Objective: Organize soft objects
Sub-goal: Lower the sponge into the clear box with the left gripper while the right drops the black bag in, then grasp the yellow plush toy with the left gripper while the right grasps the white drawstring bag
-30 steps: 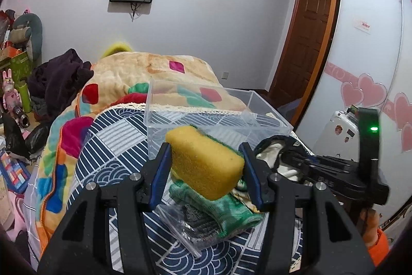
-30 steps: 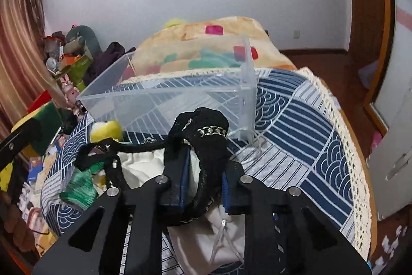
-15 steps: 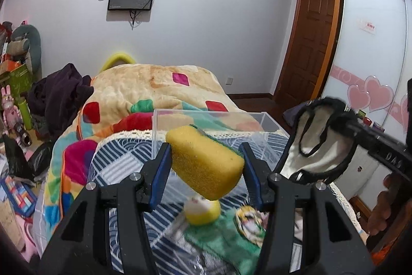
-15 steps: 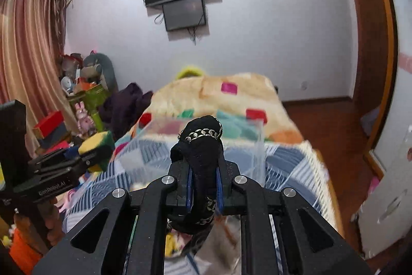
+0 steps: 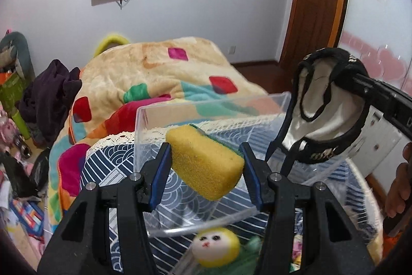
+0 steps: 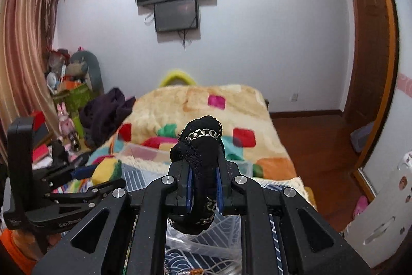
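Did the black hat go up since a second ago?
Yes. The black hat went up: it lay low beside the clear box, and now the right gripper holds it above the rim.

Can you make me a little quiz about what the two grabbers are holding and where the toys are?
1. True or false: the left gripper holds a yellow sponge.
2. What does the right gripper pinch? A) a black-trimmed bag B) a green towel C) a book
3. Fill in: the little yellow-headed doll lies just outside the clear ____.

Key: 1 true. 2 A. 3 box.
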